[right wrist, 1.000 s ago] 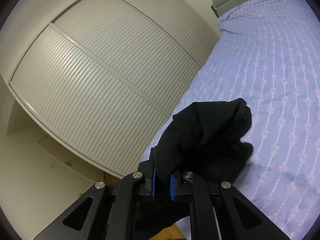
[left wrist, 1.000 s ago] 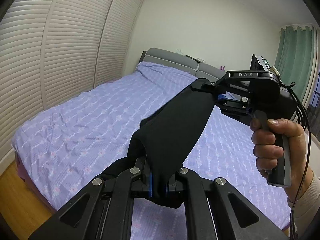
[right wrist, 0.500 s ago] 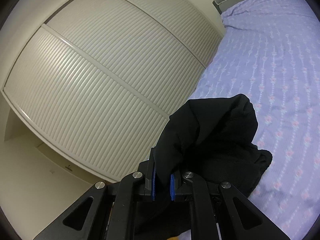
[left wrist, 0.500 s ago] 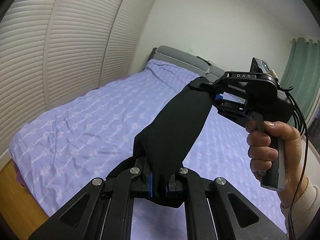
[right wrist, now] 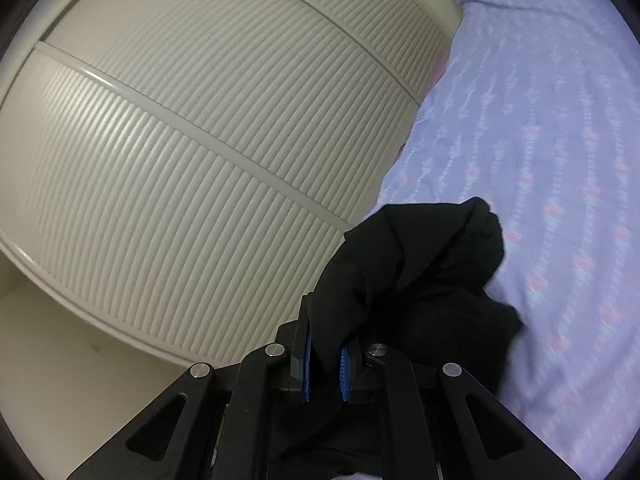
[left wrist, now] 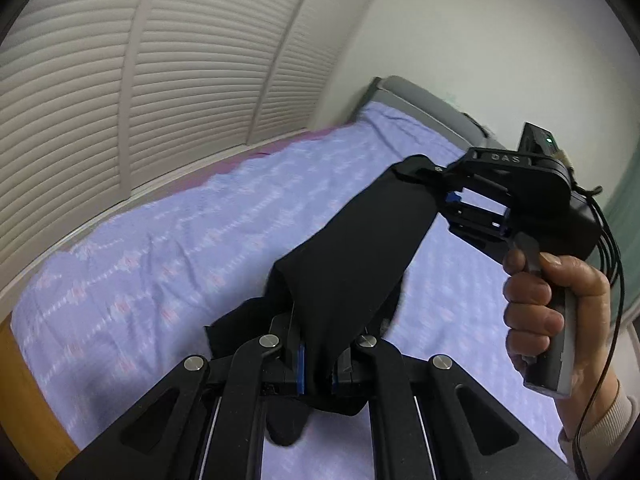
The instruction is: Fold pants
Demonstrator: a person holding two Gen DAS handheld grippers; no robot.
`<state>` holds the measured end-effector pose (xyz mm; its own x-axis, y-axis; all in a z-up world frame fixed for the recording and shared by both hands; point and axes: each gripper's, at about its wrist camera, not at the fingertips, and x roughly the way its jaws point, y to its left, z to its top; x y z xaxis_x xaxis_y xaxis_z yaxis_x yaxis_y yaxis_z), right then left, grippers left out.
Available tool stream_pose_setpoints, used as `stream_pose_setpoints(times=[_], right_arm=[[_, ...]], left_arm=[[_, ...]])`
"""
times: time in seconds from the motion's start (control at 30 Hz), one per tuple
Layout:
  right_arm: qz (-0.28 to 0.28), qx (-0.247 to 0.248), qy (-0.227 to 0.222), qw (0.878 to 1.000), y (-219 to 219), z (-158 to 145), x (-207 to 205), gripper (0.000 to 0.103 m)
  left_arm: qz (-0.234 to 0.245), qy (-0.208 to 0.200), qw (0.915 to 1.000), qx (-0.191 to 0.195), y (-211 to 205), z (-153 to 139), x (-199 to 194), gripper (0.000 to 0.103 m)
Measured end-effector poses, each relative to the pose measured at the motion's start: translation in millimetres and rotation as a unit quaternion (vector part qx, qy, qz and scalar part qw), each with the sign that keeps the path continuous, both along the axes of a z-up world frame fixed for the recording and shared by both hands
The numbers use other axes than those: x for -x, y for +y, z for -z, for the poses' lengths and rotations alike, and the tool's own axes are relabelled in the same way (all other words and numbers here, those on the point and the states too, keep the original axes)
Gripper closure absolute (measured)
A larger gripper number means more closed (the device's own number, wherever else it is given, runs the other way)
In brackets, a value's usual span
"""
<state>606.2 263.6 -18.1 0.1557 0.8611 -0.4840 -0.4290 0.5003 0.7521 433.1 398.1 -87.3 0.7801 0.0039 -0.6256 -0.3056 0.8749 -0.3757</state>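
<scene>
Both claws have swung toward the louvred wardrobe doors [left wrist: 132, 92] over the last second, so those doors now fill more of each view and less of the bed [left wrist: 168, 248] shows than before. Between the two claws the black pants [left wrist: 360, 264] hang in the air above the lilac patterned bedsheet, drawn out in a fairly taut band.

Seen from its own wrist camera, the left claw [left wrist: 318, 368] is clamped on one end of the pants, its blue pads pressed against the cloth with only the fabric's thickness between them; a loose flap droops below the fingers. At the far end of the band, the right claw [left wrist: 448, 196] grips the other end, and the person's right hand [left wrist: 560, 312] is wrapped around its handle, with a cable trailing down past the wrist.

From the right wrist camera, the right claw [right wrist: 325, 368] is likewise closed on the pants [right wrist: 420, 280], blue pads squeezing a fold, while the rest of the garment bunches in a dark heap ahead of the fingers, over the bed [right wrist: 560, 160]. Whether that heap touches the sheet is hard to tell, since the view is blurred. A grey headboard [left wrist: 424, 100] stands at the far end of the bed.
</scene>
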Motion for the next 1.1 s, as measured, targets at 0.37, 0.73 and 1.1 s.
stream_pose_setpoints(times=[0.37,0.73,1.1], right_arm=[[-0.018,0.054,0.001,0.998,127,61,-57,0.092],[0.025,0.09,-0.002,0.996,164,84,-71,0.033],[0.014,0.075,-0.058,0.995,156,52,-45,0.033]], left_arm=[[-0.023,0.045,0.9987,0.007,102,63,-58,0.092],[-0.071,0.06,0.9954,-0.023,138,83,-67,0.059],[-0.138,0.043,0.9873,-0.065,174,55,-26,0.056]])
